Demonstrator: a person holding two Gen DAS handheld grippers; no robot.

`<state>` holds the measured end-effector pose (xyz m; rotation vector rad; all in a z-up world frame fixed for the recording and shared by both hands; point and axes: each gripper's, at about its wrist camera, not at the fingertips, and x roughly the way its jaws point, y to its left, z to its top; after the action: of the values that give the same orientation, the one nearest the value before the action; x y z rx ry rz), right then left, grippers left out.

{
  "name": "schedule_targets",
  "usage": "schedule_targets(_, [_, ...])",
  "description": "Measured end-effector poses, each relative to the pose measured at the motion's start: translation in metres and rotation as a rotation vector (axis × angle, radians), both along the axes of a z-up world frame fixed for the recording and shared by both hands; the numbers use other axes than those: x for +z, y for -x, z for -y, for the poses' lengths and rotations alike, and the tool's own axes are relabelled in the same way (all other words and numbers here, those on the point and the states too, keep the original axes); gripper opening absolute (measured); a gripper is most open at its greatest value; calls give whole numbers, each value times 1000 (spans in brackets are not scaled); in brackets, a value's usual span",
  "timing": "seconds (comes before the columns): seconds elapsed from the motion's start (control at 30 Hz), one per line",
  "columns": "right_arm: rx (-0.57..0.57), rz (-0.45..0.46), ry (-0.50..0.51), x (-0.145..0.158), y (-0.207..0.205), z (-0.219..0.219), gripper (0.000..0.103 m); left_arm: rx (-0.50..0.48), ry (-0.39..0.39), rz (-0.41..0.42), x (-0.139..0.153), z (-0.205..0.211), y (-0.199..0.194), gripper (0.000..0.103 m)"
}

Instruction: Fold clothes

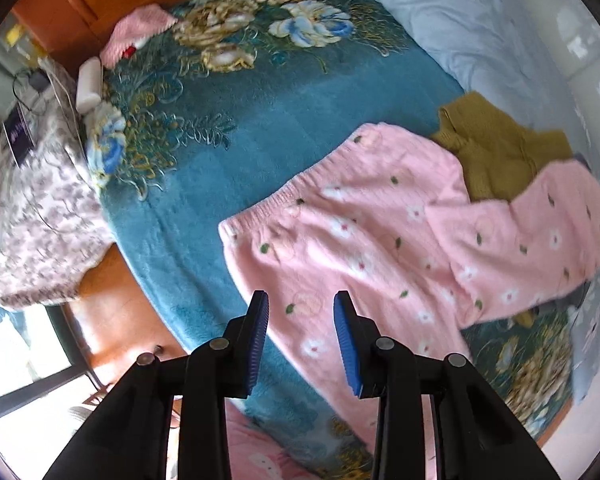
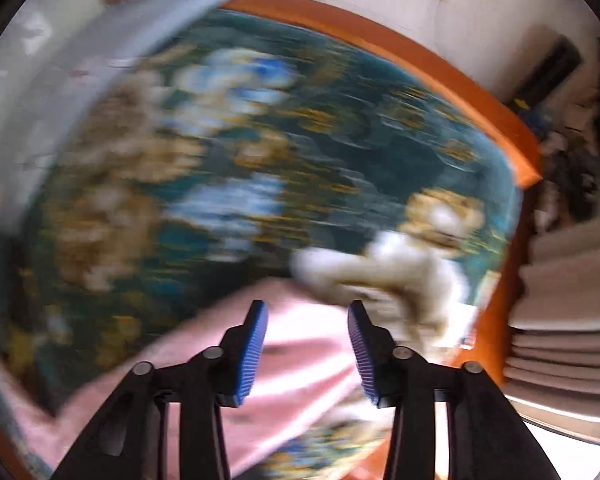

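Note:
Pink fleece trousers [image 1: 360, 232] with small white flowers lie spread on the teal floral blanket [image 1: 240, 160], waistband toward the left. One leg is doubled over a mustard knit garment [image 1: 500, 156]. My left gripper [image 1: 300, 296] points down over the trousers' lower edge, its blue pads apart with nothing between them. The right wrist view is heavily blurred. There my right gripper [image 2: 307, 305] stands open above a stretch of pink cloth [image 2: 300, 380], empty, with a cream fluffy garment [image 2: 400, 276] just beyond its right finger.
A pale blue quilt [image 1: 440, 12] lies along the bed's far side. A small pink knit piece [image 1: 140, 32] and a white object [image 1: 90, 84] sit near the headboard. A flowered pillow [image 1: 36, 216] overhangs the orange wooden bed frame [image 1: 112, 320].

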<state>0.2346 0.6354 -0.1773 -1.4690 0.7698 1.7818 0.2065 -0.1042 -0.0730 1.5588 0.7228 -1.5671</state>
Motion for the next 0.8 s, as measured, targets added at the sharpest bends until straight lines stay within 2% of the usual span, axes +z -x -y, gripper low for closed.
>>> schedule_targets(0.2, [215, -231, 204, 40, 130, 105, 59, 90, -80, -35, -26, 37, 7, 34])
schedule_targets(0.33, [278, -353, 401, 54, 216, 180, 63, 145, -109, -54, -43, 67, 11, 39])
schedule_targets(0.47, [268, -382, 517, 58, 293, 234, 64, 223, -134, -45, -64, 94, 4, 42])
schedule_targets(0.6, [233, -367, 561, 44, 367, 267, 64, 328, -165, -23, -87, 115, -13, 42])
schedule_targets(0.67, [238, -349, 532, 39, 401, 282, 65, 370, -167, -11, -94, 122, -24, 42])
schedule_targets(0.8, [322, -300, 461, 27, 457, 309, 65, 452, -160, 22, -107, 133, -46, 42])
